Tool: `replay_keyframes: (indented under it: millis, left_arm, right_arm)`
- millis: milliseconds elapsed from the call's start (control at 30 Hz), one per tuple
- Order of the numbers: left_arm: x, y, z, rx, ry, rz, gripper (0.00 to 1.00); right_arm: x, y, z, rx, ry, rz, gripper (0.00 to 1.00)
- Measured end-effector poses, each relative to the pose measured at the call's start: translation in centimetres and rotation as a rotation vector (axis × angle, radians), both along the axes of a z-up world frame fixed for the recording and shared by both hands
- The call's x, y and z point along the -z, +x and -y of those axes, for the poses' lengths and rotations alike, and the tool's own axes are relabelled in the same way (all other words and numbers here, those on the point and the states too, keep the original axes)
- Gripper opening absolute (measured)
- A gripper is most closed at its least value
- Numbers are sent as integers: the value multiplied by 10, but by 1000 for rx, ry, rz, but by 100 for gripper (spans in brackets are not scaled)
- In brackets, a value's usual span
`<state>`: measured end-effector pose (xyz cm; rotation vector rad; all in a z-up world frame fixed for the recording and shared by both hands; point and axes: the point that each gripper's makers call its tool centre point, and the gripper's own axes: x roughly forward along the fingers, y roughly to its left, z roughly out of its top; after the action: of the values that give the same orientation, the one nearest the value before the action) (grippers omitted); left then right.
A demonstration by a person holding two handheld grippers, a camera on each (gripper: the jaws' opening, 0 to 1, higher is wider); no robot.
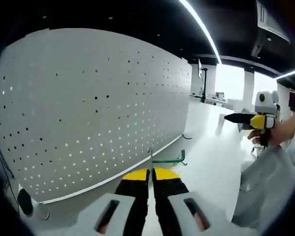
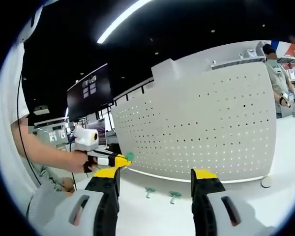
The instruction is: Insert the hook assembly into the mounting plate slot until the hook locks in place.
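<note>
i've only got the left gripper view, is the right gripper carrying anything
Observer: No. In the right gripper view the right gripper has its jaws wide apart with nothing between them.
Operator: any other hooks around besides mine
Observer: Yes, two spare hooks, both green, lie on the table in front of the pegboard.
Operator: anyone near the board
Observer: A person stands beyond the pegboard's far end, apart from it.
</note>
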<state>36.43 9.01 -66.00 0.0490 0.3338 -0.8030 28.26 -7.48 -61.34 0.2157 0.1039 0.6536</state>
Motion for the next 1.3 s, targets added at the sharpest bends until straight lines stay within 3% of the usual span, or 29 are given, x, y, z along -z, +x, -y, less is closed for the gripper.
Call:
replay_keyframes:
  millis: [367, 567, 967, 1300]
  left_arm:
    - [-30, -6, 19, -14, -150, 21, 3]
    - [-35, -8, 23, -26, -182, 31, 3]
    - [-44, -20, 48, 4, -155, 77, 3]
    - [-47, -28, 64, 19, -160, 84, 3]
  right_arm:
    - [-2, -1, -2, -15, 89, -50, 49]
    - [-3, 0, -3, -16, 115, -61, 48]
    - [-12, 2, -14, -33, 125, -37, 41]
    - [-21, 6, -39, -72, 140, -13, 33]
